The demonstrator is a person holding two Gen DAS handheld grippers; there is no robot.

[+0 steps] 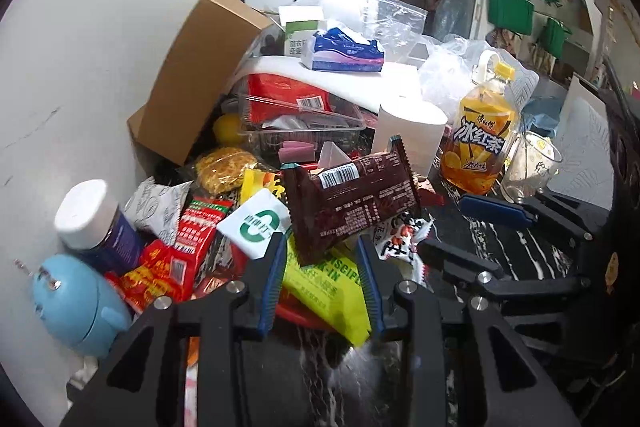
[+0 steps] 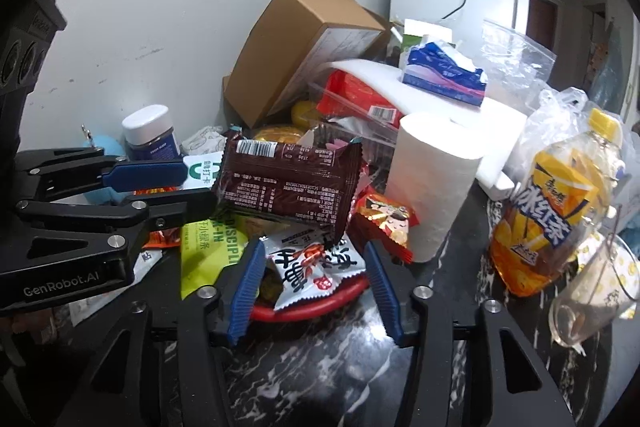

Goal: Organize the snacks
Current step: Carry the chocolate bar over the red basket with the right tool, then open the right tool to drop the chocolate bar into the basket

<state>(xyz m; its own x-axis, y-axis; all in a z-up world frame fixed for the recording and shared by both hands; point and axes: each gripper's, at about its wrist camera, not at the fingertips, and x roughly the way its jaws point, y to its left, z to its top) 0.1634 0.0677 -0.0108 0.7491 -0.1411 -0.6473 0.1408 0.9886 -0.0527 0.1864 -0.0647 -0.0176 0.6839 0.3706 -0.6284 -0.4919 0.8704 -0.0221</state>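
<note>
My left gripper is shut on one end of a dark brown snack packet with a barcode, holding it lifted over the snack pile. From the right wrist view, the left gripper reaches in from the left and the brown packet juts out to its right. My right gripper is open. Between its fingers lies a white packet with red print, resting in a red dish; the pads do not press on it. A yellow-green packet lies beneath the brown one.
A paper roll, an iced-tea bottle and a glass cup stand to the right. A cardboard box, a clear tray and a tissue pack crowd the back. A white-lidded jar stands by the wall.
</note>
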